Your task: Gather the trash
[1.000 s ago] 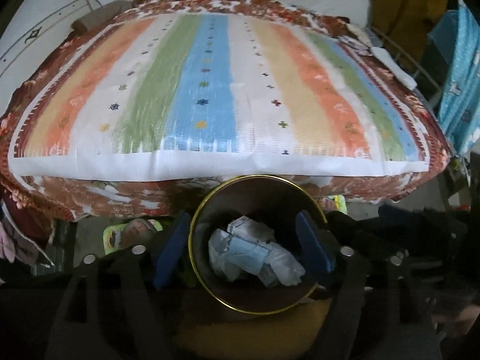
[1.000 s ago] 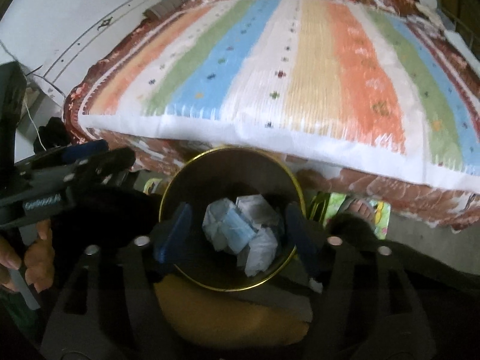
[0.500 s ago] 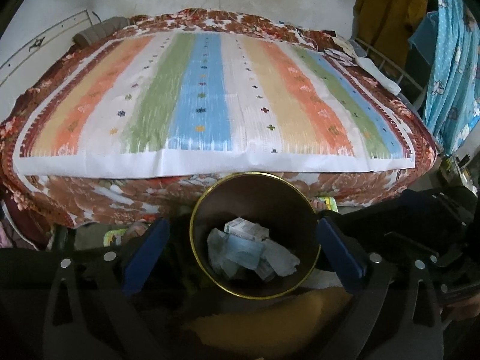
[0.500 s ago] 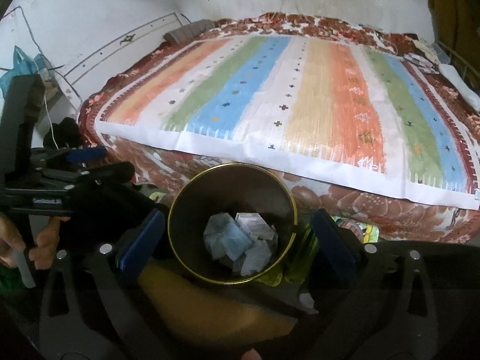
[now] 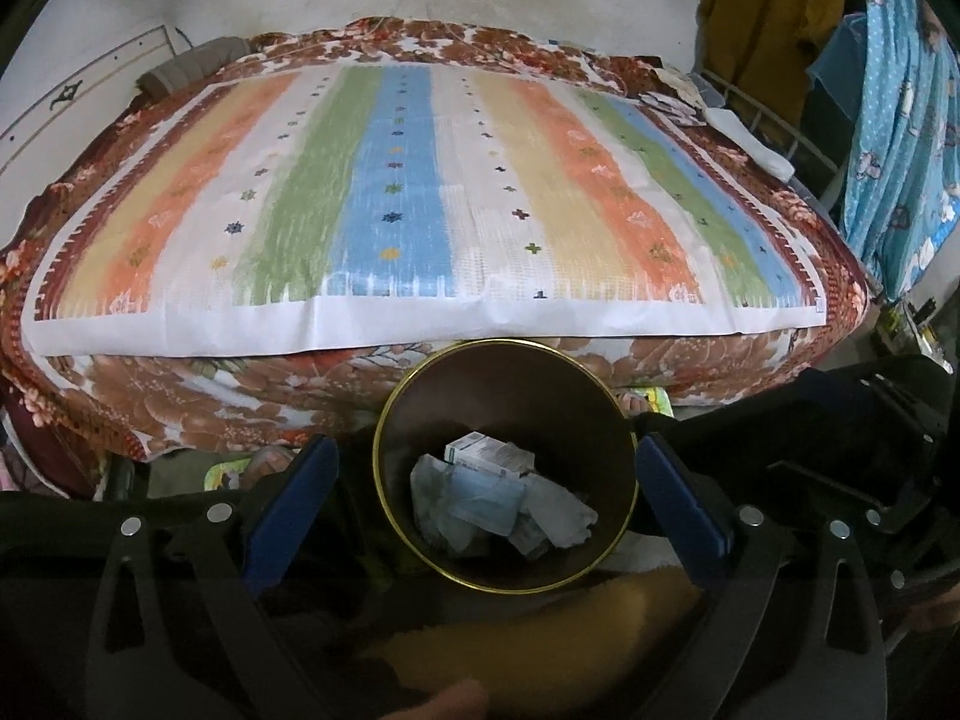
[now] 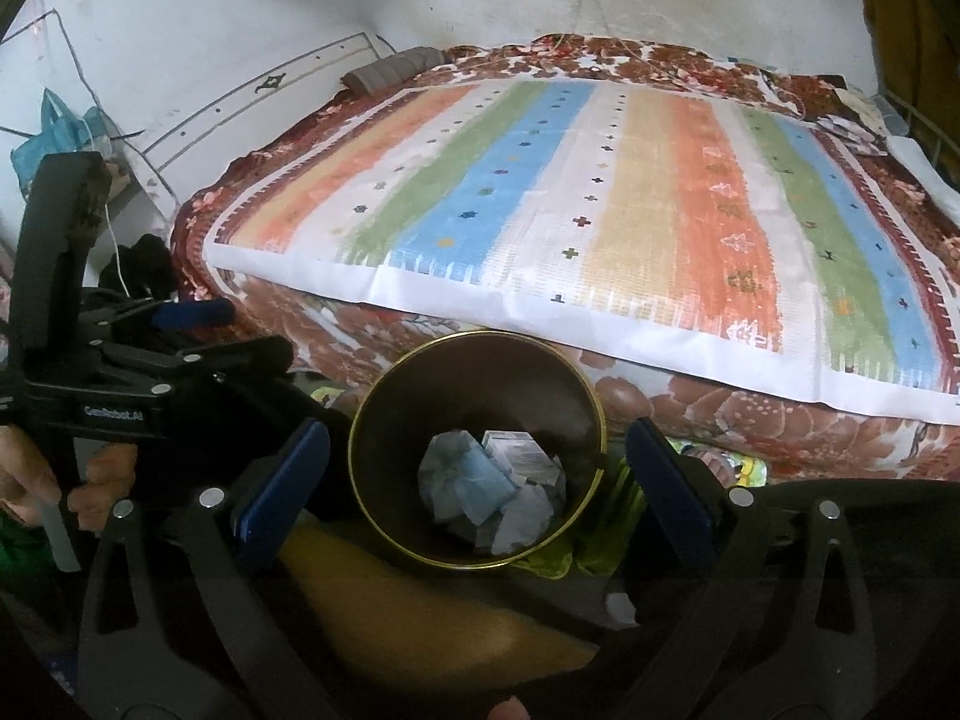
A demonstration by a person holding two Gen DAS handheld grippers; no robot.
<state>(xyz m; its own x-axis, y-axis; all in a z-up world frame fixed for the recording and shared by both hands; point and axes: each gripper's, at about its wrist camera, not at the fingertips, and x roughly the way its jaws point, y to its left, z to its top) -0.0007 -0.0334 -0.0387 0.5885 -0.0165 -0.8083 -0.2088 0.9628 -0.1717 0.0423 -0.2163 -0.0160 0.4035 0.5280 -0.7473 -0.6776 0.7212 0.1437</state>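
Note:
A dark round bin with a gold rim (image 5: 420, 372) (image 6: 366, 396) stands on the floor at the foot of the bed. Inside lies crumpled trash (image 5: 498, 498) (image 6: 480, 492): a blue face mask, white wrappers and a small box. My left gripper (image 5: 486, 480) hangs above the bin, jaws wide open, blue pads on either side of the rim, nothing held. My right gripper (image 6: 477, 468) hovers over the same bin, also wide open and empty. In the right wrist view the left gripper's body (image 6: 120, 372) shows at the left, held by a hand (image 6: 24, 480).
A bed with a striped mat (image 5: 420, 192) (image 6: 600, 198) over a brown floral blanket fills the view behind the bin. Blue patterned cloth (image 5: 894, 138) and a yellow garment hang at the right. A metal rack stands beside the bed. Sandalled feet show under the bed edge.
Both grippers opened wide and drew back a little from the bin. The trash stays in the bin, and more of the bed and wall shows.

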